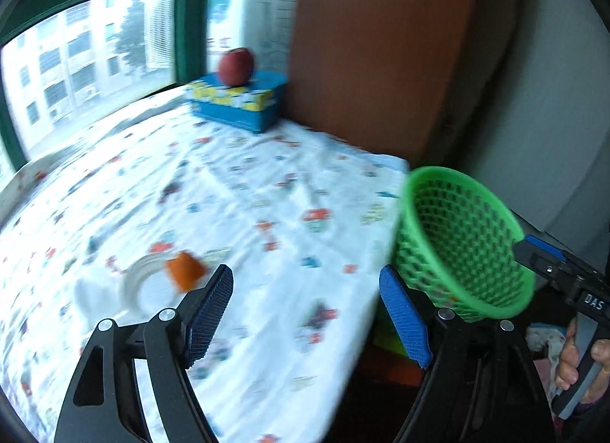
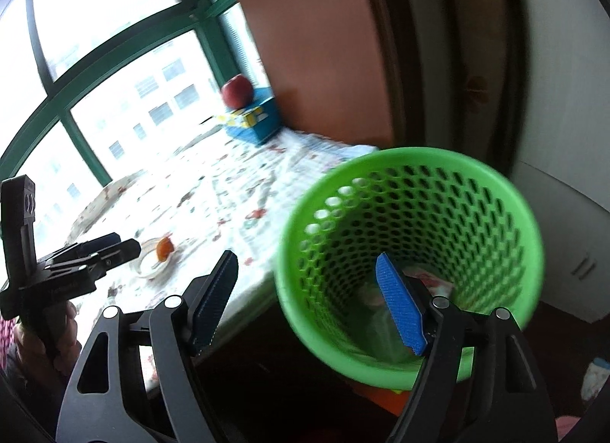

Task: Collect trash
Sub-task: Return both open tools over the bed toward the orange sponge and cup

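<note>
A green mesh basket [image 2: 411,252] hangs tilted at the table's right edge, rim toward me; it also shows in the left wrist view [image 1: 461,241]. My right gripper [image 2: 309,302] looks open, its right finger reaching inside the basket; whether it holds the rim is unclear. Some pale scraps lie in the basket bottom. An orange piece of trash [image 1: 185,269] lies by a clear tape ring [image 1: 137,286] and a white crumpled lump [image 1: 91,294] on the patterned tablecloth [image 1: 248,195]. My left gripper [image 1: 305,313] is open and empty, just right of the orange piece.
A red apple [image 1: 235,66] sits on a blue box [image 1: 238,100] at the far corner by the window. A brown wooden panel [image 1: 381,50] stands behind the table. The table's right edge drops off beside the basket.
</note>
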The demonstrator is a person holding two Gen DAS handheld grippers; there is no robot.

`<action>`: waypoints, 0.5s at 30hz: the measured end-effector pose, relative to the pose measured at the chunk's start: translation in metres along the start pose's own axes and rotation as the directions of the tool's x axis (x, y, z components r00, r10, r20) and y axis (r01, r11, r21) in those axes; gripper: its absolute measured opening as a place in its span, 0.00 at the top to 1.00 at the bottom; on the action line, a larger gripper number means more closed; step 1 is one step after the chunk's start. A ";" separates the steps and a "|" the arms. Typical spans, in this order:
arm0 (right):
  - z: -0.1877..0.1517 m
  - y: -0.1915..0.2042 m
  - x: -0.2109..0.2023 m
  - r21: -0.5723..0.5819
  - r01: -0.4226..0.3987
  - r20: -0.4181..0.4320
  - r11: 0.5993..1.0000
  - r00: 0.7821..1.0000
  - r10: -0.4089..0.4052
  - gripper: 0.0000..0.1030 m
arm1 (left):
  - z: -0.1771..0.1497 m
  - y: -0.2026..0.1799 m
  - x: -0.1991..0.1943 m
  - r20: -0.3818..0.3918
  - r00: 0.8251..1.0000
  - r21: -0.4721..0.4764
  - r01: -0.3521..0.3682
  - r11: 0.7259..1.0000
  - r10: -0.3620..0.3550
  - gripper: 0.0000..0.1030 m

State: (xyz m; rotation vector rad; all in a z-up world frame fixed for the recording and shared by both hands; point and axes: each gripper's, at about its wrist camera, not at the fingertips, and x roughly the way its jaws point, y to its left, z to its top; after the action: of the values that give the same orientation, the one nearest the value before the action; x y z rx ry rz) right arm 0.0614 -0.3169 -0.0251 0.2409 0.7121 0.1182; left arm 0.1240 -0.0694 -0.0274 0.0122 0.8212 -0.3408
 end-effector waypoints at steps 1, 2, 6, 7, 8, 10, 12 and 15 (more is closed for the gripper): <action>0.000 0.005 0.003 -0.009 -0.008 -0.003 1.000 1.000 0.008 0.28 | -0.001 0.009 -0.002 0.003 1.000 -0.014 -0.016 1.000 0.016 0.26; 0.000 0.010 0.006 -0.016 -0.015 -0.006 1.000 1.000 0.015 0.28 | -0.002 0.019 -0.005 0.006 0.999 -0.032 -0.034 0.999 0.034 0.26; 0.002 0.033 0.019 -0.045 -0.054 -0.028 0.997 0.998 0.053 0.28 | -0.008 0.063 -0.012 0.013 0.991 -0.099 -0.132 0.986 0.133 0.26; 0.002 0.038 0.021 -0.055 -0.061 -0.031 0.997 0.998 0.060 0.28 | -0.010 0.074 -0.014 0.014 0.987 -0.114 -0.156 0.981 0.159 0.26; 0.001 0.043 0.024 -0.063 -0.069 -0.036 0.996 0.997 0.067 0.28 | -0.011 0.082 -0.014 0.012 0.984 -0.127 -0.176 0.976 0.178 0.27; 0.001 0.054 0.030 -0.077 -0.087 -0.045 0.993 0.996 0.083 0.28 | -0.014 0.102 -0.014 0.004 0.972 -0.151 -0.230 0.961 0.233 0.28; 0.001 0.064 0.036 -0.088 -0.104 -0.057 0.991 0.993 0.099 0.28 | -0.017 0.119 -0.013 -0.004 0.961 -0.169 -0.275 0.947 0.278 0.28; 0.000 0.077 0.045 -0.109 -0.123 -0.076 0.986 0.990 0.115 0.28 | -0.024 0.144 -0.010 -0.026 0.948 -0.200 -0.317 0.927 0.318 0.29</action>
State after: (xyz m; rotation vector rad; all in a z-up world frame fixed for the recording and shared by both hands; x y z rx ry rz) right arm 0.0929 -0.2344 -0.0339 0.1712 0.7576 0.2819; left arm 0.1442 0.0731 -0.0540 -0.0455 0.8285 0.0500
